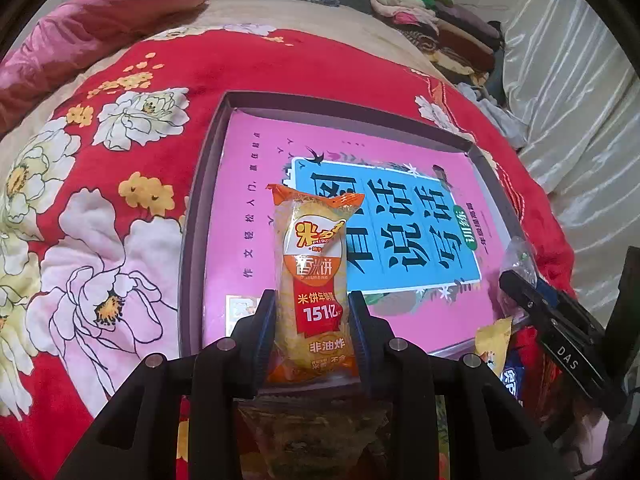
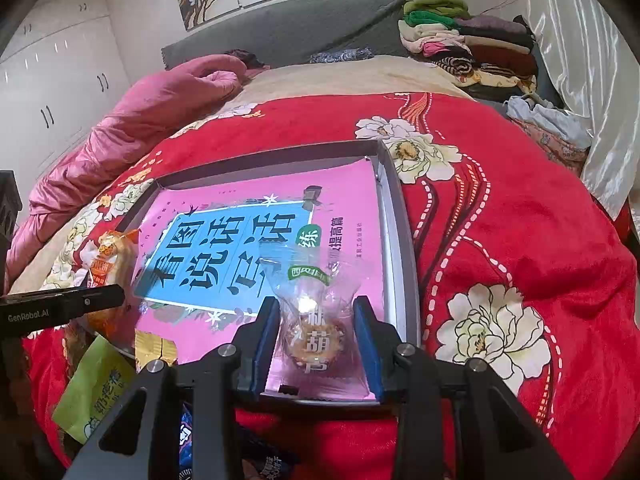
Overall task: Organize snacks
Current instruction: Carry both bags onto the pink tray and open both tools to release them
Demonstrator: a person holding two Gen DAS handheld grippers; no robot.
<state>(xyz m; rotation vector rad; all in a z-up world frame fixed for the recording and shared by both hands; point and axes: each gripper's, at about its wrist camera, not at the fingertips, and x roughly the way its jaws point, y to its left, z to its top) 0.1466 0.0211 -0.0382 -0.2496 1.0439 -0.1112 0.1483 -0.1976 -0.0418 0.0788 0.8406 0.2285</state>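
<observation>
A red floral blanket (image 1: 132, 184) covers the bed and forms the work surface. A pink quilt (image 2: 132, 132) lies bunched along its far left side, and a stack of folded clothes (image 2: 468, 40) sits at the far right corner beside a pale curtain (image 2: 580, 80).

A shallow grey box (image 1: 200, 216) rests flat on the blanket. A pink book (image 1: 256, 184) with a blue title panel lies inside it and fills most of the floor of the box.

Left gripper (image 1: 312, 320): the jaws are clamped on an orange rice-cracker packet (image 1: 316, 280). The packet stands lengthwise between the blue pads, its upper end projecting forward over the near left part of the book. In the right wrist view the same packet appears at the left edge of the box, behind the black finger of the left gripper.

Right gripper (image 2: 316, 336): the jaws are clamped on a clear-wrapped snack (image 2: 312, 320) with a round brown piece inside and a green label near the top. It is held over the near right part of the book.

Loose items lie on the blanket at the near edge of the box, between the two grippers: a green packet (image 2: 96, 396), a yellow packet (image 2: 154, 346) touching the box edge, and a blue packet (image 2: 186, 432), partly hidden by the gripper frame.
</observation>
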